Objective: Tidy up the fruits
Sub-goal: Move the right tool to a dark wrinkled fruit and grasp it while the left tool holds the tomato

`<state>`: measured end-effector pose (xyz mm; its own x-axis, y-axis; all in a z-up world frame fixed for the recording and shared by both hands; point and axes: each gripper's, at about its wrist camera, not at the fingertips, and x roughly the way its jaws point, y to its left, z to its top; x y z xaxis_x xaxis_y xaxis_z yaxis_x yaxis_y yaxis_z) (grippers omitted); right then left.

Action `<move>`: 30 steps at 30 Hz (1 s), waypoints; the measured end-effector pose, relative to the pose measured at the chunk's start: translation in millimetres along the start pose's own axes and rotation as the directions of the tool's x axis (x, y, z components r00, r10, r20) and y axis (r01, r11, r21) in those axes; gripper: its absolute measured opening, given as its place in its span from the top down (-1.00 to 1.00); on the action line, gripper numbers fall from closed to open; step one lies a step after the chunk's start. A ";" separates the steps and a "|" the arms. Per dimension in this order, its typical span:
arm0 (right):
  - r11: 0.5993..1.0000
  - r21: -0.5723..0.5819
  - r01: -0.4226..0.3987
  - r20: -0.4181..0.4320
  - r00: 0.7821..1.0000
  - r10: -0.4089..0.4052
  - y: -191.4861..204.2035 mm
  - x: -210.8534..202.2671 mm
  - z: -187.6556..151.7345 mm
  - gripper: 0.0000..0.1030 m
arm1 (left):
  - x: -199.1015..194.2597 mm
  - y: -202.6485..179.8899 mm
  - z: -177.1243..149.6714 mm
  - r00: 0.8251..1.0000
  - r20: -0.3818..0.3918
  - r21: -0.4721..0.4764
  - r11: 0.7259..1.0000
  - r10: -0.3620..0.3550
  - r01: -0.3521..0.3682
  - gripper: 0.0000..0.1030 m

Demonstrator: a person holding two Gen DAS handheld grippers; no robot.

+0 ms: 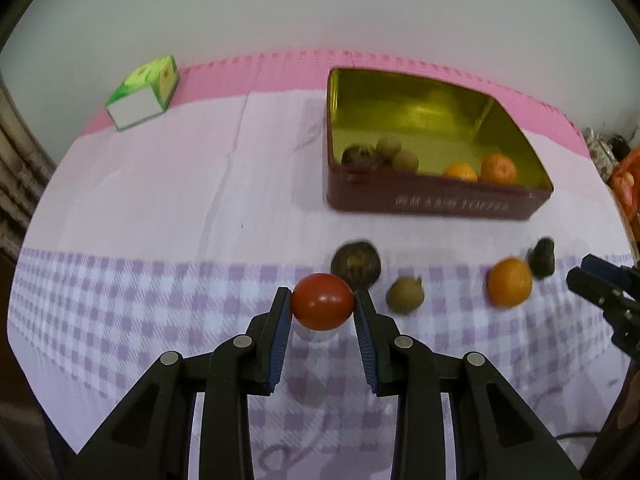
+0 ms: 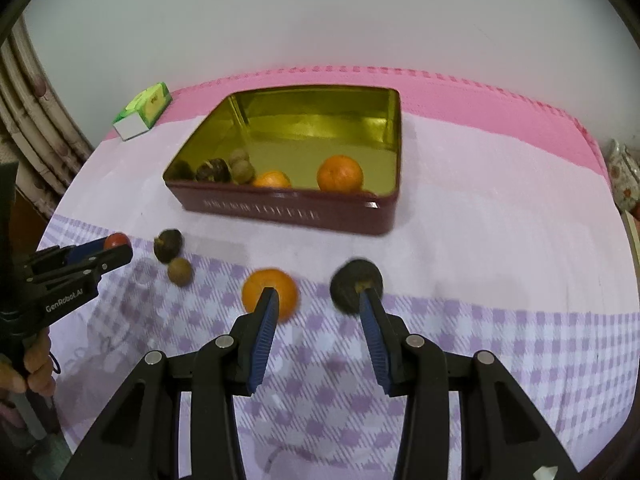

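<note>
My left gripper (image 1: 322, 300) is shut on a red tomato (image 1: 322, 307), held a little above the checked cloth. Beyond it lie a dark round fruit (image 1: 356, 266), a small brown fruit (image 1: 405, 295), an orange (image 1: 510, 282) and another dark fruit (image 1: 542, 258). The maroon tin (image 1: 432, 200) with a gold inside holds two oranges and several brown fruits. My right gripper (image 2: 316, 300) is open and empty, above the cloth. The orange (image 2: 280, 284) shows behind its left finger, the dark fruit (image 2: 352, 284) behind its right. The tin (image 2: 280, 212) is further back.
A green-and-white carton (image 1: 144, 92) lies at the back left on the pink mat (image 1: 280, 72). In the right wrist view a person's hand (image 2: 36, 364) holds the left gripper (image 2: 80, 260) at the left edge. Flowered and orange objects sit off the table's right side.
</note>
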<state>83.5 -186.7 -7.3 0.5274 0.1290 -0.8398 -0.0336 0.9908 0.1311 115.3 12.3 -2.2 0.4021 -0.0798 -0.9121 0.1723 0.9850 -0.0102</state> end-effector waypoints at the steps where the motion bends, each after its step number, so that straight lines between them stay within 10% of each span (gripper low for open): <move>1: 1.000 0.002 0.004 -0.002 1.000 -0.004 -1.1 0.2 -2.9 0.22 | 1.3 0.4 -2.9 1.000 -0.006 -0.003 1.000 -0.003 0.003 0.36; 30: 0.999 0.033 -0.001 -0.065 0.998 0.003 -10.6 24.9 -17.4 0.23 | 31.2 -4.7 -4.2 0.998 -0.057 0.037 0.999 -0.031 0.033 0.36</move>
<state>82.2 -193.3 -38.8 0.4712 0.1341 -0.8718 -0.0057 0.9888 0.1490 123.3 5.7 -32.4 0.3443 -0.1015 -0.9334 0.2184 0.9755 -0.0256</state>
